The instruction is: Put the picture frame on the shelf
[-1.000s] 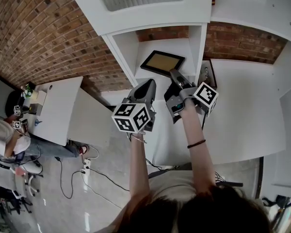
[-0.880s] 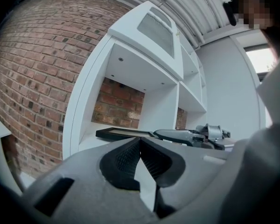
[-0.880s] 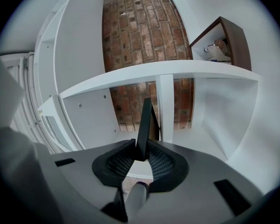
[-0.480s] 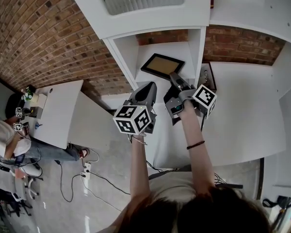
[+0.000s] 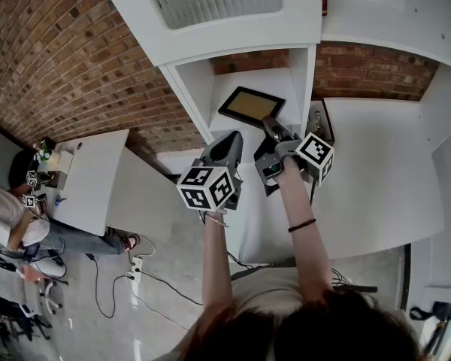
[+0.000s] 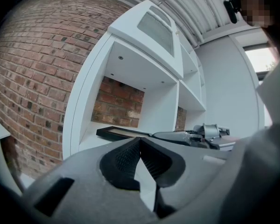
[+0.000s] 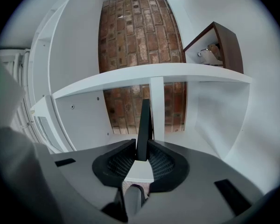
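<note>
Picture frame [image 5: 250, 105], black-edged with a tan centre, is lying flat inside an open compartment of the white shelf unit [image 5: 301, 66], low over the shelf board; whether it is touching the board cannot be told. The right tongs [image 5: 269, 122] are gripping its near edge. In the right gripper view the frame [image 7: 143, 125] is standing edge-on between the two pads, which are pressing on it from both sides. The left tongs [image 5: 231, 137] are hovering just beside and left of the right ones, short of the frame. Their pads are meeting at the tips with nothing between them, and the frame [image 6: 119, 133] is showing beyond them.

A dark brown box frame [image 5: 321, 115] is standing in the next compartment to the right. A red brick wall [image 5: 60, 51] is running behind the shelf unit. To the left, a white tabletop [image 5: 90, 171] is carrying small items, a person [image 5: 4, 220] is sitting at the edge, and cables [image 5: 135, 269] are trailing over the grey floor.
</note>
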Tool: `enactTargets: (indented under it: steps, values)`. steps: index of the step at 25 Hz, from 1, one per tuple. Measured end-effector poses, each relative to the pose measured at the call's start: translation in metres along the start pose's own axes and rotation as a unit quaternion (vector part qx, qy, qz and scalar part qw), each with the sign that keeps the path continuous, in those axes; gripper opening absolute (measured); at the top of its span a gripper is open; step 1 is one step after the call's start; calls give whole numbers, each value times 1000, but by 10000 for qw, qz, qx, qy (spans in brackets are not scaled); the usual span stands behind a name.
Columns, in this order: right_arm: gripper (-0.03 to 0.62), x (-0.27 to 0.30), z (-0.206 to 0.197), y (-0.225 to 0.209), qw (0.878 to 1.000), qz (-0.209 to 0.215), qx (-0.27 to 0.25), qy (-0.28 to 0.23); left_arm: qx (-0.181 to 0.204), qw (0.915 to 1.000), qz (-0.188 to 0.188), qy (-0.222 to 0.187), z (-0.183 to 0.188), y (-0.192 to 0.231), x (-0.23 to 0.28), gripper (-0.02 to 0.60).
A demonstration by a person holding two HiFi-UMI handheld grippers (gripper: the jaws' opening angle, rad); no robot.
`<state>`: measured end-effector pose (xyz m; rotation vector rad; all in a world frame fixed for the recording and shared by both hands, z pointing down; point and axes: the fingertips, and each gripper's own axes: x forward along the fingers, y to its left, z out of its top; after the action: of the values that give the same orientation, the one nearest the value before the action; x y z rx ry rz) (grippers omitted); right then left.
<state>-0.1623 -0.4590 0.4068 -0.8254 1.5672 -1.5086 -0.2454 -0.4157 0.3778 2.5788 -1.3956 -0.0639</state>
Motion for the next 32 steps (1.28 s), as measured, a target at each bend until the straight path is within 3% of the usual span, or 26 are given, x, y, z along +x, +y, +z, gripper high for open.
enactTargets:
  steps: [9, 24, 32]
  values:
    - [75, -1, 0, -9, 9997, -238, -57, 15, 0, 10000, 0, 50, -3, 1, 1, 11]
    - [75, 0, -3, -8, 9991, -269, -233, 209, -25, 9999, 29, 107, -7, 2, 1, 11]
    - [98, -3, -4, -8, 9992, -219, -234, 253, -34, 9996, -154, 218, -15, -6, -1, 11]
